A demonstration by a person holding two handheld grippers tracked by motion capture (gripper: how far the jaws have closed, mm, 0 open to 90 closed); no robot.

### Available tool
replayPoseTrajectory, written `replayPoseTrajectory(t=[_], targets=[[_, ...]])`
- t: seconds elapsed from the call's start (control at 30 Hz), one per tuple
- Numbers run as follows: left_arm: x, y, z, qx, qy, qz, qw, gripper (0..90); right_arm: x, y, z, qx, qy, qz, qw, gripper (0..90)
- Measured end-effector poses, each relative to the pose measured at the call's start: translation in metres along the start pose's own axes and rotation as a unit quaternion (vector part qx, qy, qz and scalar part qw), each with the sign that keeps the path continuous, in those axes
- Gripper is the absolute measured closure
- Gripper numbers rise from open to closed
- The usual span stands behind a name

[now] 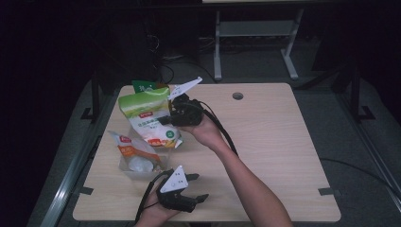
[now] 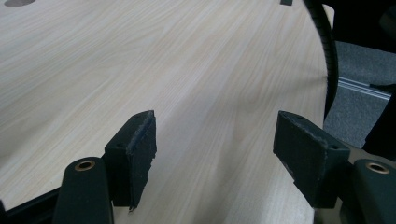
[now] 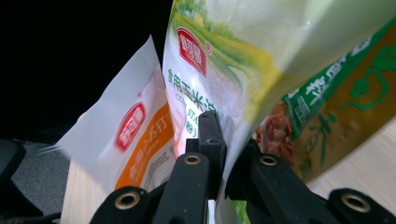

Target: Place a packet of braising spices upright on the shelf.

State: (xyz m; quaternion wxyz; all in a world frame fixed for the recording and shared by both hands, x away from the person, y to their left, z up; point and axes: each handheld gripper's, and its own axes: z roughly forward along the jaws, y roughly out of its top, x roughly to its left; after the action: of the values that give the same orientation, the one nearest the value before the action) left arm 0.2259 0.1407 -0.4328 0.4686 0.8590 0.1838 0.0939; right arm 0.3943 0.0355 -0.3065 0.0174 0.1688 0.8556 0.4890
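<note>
The green and white bag (image 1: 150,118) hides most of the dark green packet (image 1: 143,85) behind it, leaving 1 corner above its top; in the right gripper view its top and right side run off the frame, and the right gripper (image 3: 224,161) pinches its edge, covering the print there; the small lettering on the orange and white pouch (image 1: 134,152) is too small to read; the left gripper (image 1: 198,188) covers its hand's fingers.
</note>
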Motion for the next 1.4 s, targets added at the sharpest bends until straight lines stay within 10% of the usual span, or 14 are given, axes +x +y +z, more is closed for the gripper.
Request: replayPoseTrajectory(t=[0.6,1.4], targets=[[0.0,-0.003,-0.004,-0.006,0.002,-0.011,0.9999,30.2,-0.005,-0.01,0.071,-0.002,0.027,0.014,0.9995,87.8],[-0.001,-0.004,0.0,0.008,0.001,-0.006,1.0,30.3,-0.016,-0.048,0.084,0.022,0.043,0.027,0.9985,87.4]])
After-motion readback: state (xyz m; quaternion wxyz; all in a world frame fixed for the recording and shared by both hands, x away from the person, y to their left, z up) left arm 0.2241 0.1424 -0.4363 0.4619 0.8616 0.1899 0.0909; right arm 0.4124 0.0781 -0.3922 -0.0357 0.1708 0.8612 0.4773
